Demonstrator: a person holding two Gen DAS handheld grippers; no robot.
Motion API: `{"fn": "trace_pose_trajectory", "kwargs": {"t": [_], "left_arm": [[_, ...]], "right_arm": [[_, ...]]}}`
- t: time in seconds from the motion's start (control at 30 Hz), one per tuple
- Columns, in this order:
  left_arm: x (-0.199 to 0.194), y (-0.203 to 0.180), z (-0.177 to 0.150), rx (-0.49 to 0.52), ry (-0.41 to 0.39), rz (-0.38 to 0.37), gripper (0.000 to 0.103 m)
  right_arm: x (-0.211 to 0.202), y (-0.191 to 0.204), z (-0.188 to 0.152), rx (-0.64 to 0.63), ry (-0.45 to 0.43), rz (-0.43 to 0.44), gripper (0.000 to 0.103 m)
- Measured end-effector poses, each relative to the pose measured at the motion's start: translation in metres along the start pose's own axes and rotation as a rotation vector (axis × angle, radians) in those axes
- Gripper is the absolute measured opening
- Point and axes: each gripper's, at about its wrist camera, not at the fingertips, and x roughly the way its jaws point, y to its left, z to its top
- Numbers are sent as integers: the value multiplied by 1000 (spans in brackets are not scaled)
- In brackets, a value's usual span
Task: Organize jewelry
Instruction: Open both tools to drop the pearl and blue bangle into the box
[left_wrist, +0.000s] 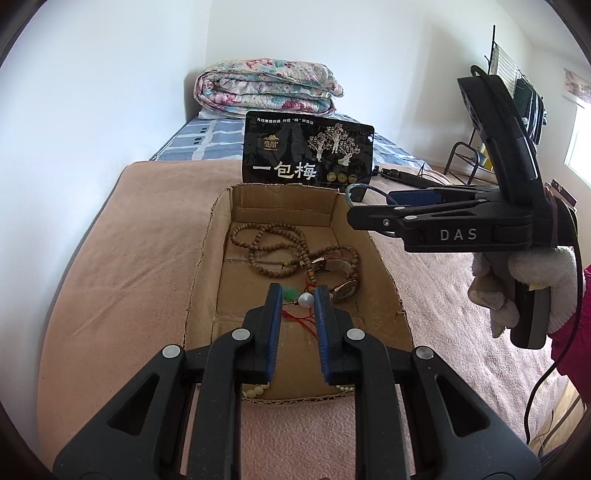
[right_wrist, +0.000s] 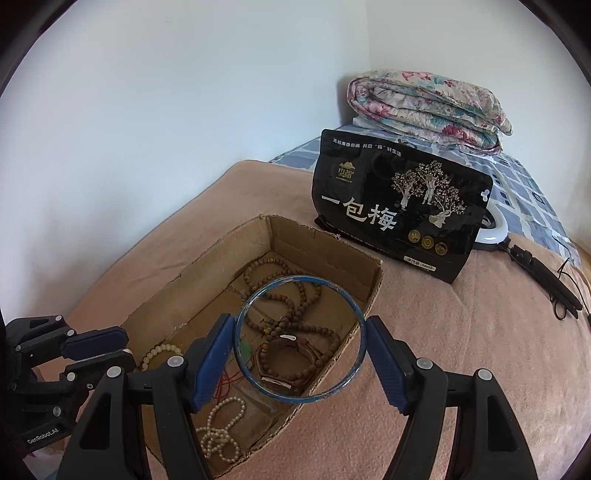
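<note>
An open cardboard box (left_wrist: 207, 266) (right_wrist: 207, 258) sits on the pink blanket. In it lie brown bead strands (left_wrist: 273, 243) (right_wrist: 291, 317), a watch (left_wrist: 343, 288), a green pendant on red cord (left_wrist: 291, 293) and white pearl strands (right_wrist: 221, 432). My left gripper (left_wrist: 297, 299) hangs over the box, its jaws slightly apart around a white pearl (left_wrist: 306, 300); it also shows in the right wrist view (right_wrist: 98, 349). My right gripper (right_wrist: 301, 334) is shut on a blue bangle (right_wrist: 354, 306), held above the box; it also shows in the left wrist view (left_wrist: 354, 210).
A black snack bag (left_wrist: 308, 151) (right_wrist: 399, 206) stands behind the box. A folded floral quilt (left_wrist: 266, 88) (right_wrist: 428, 107) lies at the back. A ring light with a black stand (right_wrist: 535, 273) lies right of the bag. A drying rack (left_wrist: 517, 96) stands far right.
</note>
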Motion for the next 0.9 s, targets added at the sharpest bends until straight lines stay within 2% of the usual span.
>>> {"fn": "trace_pose_trajectory", "kwargs": {"t": [0.33, 0.43, 0.9], "left_arm": [[4, 0, 0, 8, 11, 4, 17], [3, 1, 0, 0, 2, 9, 45], [0, 0, 0, -4, -10, 18, 46]], "right_arm": [[5, 5, 3, 2, -8, 17, 75], [5, 4, 2, 8, -11, 13, 78], [-6, 0, -1, 23, -22, -3, 80]]}}
